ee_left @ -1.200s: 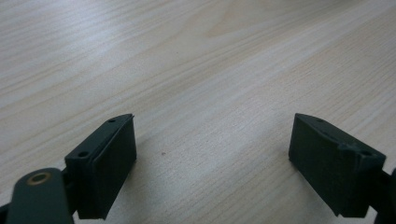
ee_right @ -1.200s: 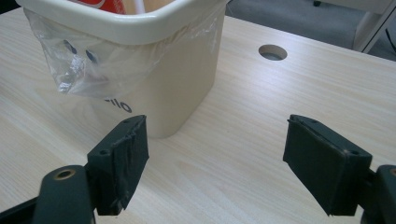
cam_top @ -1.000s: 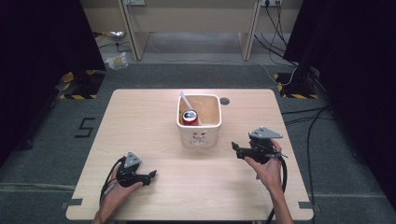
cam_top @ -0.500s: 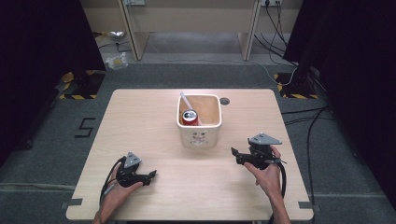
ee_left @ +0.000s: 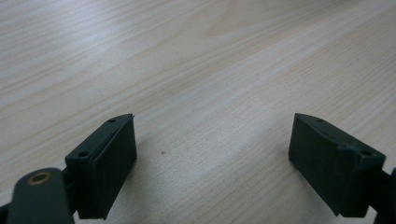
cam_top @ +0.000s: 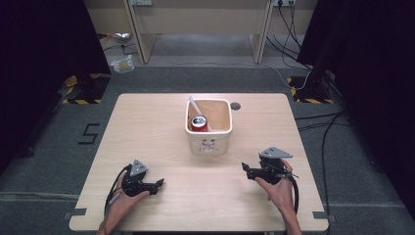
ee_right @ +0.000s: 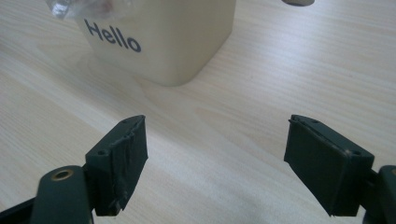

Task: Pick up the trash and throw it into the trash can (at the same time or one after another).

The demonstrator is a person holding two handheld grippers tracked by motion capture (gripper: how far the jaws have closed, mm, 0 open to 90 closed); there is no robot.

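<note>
Cream-coloured square bin (cam_top: 209,129) stands on the far half of the wooden table (cam_top: 147,127) in the high view, about midway between its left and right edges, with a red drink can (cam_top: 198,122) upright in its left part and a white straw-like stick (cam_top: 194,105) leaning at its far-left corner; a small dark round hole (cam_top: 236,105) lies in the tabletop just beyond the bin's right corner. Near the front edge, the left gripper (cam_top: 155,184) sits low at the table in the person's left hand (cam_top: 128,198), well apart from the bin, and the right gripper (cam_top: 247,170) is held in the right hand (cam_top: 280,188) at the front right, its jaws pointing toward the table's middle. From the left gripper view, the left gripper (ee_left: 212,163) has its jaws spread wide with nothing between them but bare wood grain. From the right gripper view, the right gripper (ee_right: 215,165) is likewise spread wide and empty over the table, and the bin (ee_right: 173,42) stands ahead and to the left, printed with "Hello", with crumpled clear plastic (ee_right: 81,7) at its rim
</note>
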